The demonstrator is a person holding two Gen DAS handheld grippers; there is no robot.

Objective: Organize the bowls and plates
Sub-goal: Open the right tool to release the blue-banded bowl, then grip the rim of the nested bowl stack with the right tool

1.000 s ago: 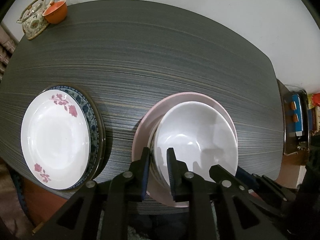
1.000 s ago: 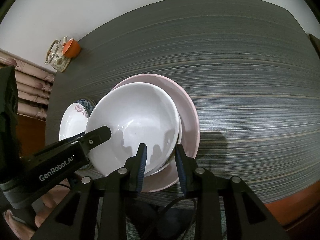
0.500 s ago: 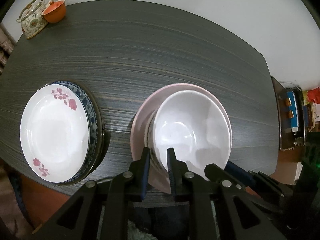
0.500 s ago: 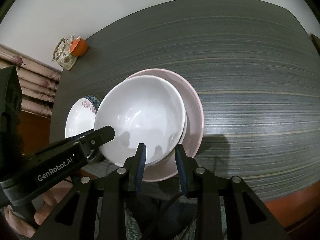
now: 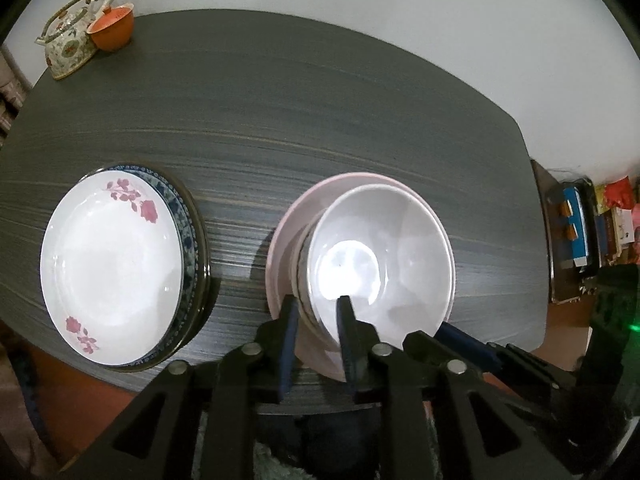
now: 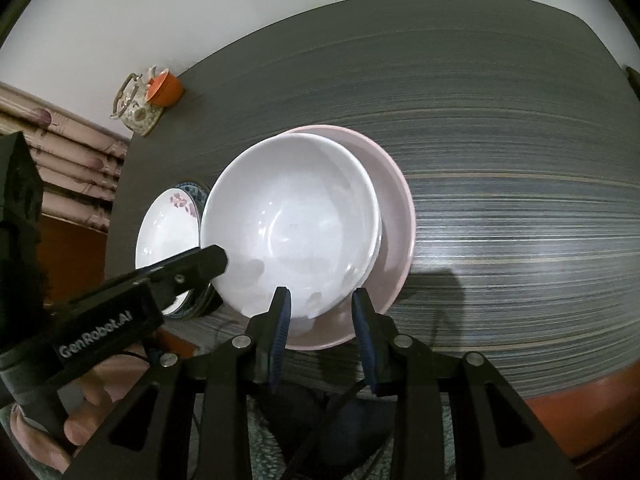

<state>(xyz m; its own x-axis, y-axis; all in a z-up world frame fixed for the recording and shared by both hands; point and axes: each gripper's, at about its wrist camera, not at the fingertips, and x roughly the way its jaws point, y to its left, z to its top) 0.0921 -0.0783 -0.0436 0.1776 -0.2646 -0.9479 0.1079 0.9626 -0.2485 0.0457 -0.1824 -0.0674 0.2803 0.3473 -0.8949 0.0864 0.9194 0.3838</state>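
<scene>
L gripper (image 5: 316, 320): fingers straddle the near-left rim of the white bowl (image 5: 380, 256), 1 finger outside, 1 inside. Jaws have just been opening; a gap shows at the pads, so grip reads as released, rim between them. R gripper (image 6: 322, 312): fingers part-open around the bowl's near rim; contact can't be confirmed, can't tell if it grips. White bowl sits nested in another bowl whose rim shows just under it, both on the pink plate (image 6: 396, 216), toward the near edge of the bench (image 5: 320, 112). Stack of 2 plates, floral plate (image 5: 112, 264) on top, lies to the left, apart from the pink plate. Teapot (image 5: 68, 40) and orange cup (image 5: 112, 30) at far corner.

Judgement: bowl placement looks done. Recommend: open both fully, lift straight up off the rim, no sideways drag, as nested bowls could shift or tip.
</scene>
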